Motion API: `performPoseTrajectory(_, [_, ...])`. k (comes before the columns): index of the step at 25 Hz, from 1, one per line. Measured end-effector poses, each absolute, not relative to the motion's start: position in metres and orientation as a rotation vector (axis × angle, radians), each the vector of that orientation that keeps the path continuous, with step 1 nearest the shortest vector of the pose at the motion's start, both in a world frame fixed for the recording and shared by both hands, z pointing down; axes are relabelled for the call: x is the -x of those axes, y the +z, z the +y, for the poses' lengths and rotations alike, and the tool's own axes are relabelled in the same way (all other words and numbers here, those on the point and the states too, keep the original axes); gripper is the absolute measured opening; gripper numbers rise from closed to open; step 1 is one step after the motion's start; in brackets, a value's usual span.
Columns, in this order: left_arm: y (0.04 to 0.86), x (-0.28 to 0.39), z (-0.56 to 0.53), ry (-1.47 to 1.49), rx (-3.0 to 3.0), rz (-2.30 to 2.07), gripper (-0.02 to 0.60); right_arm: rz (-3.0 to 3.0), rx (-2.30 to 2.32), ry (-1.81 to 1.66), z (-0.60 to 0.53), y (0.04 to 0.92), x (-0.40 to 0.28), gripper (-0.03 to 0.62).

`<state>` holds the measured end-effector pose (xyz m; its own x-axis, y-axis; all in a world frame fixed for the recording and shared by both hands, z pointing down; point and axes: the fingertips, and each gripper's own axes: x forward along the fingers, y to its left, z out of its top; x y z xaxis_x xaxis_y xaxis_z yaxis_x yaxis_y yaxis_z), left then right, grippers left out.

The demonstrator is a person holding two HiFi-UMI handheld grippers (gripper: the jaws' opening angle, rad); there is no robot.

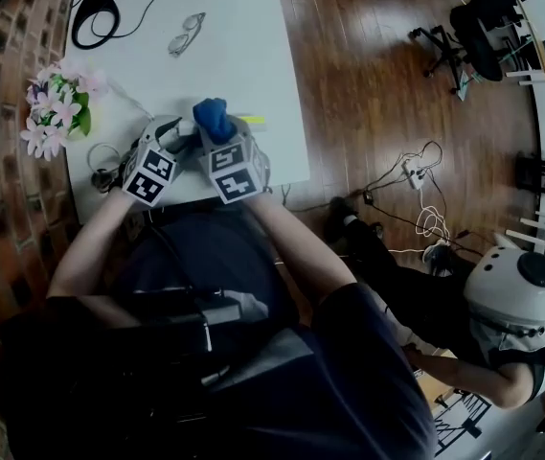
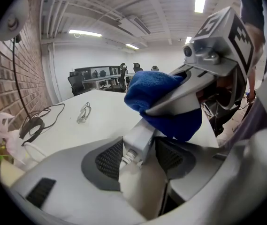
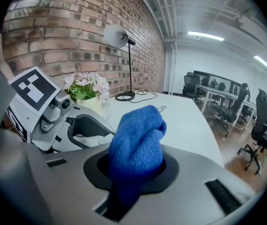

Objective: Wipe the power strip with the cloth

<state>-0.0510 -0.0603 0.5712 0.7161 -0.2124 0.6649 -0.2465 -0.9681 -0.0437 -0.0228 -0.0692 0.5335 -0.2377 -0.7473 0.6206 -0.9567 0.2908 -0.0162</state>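
Observation:
My left gripper [image 2: 140, 157] is shut on one end of the white power strip [image 2: 141, 136], which sits between its two dark pads, a white cable beside it. My right gripper [image 3: 136, 173] is shut on a bunched blue cloth [image 3: 138, 142]. In the left gripper view the blue cloth [image 2: 157, 92] rests over the strip's far end, with the right gripper [image 2: 195, 86] coming in from the right. From the head view both grippers work side by side near the white table's front edge [image 1: 253, 182], the cloth [image 1: 212, 116] poking up between them. Most of the strip is hidden there.
A pot of pink flowers [image 1: 56, 105] stands at the table's left edge. Farther back lie glasses [image 1: 186, 34] and a lamp base with its black cable [image 1: 95, 12]. Right of the table on the wooden floor are loose cables [image 1: 416, 175] and a crouching person in a helmet [image 1: 513, 300].

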Motion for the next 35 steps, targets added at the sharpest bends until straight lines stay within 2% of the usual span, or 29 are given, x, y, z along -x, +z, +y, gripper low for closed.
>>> performPoseTrajectory(35, [0.577, 0.059, -0.063, 1.134, -2.950, -0.417, 0.227, -2.132, -1.349, 0.548, -0.088, 0.536, 0.082, 0.063])
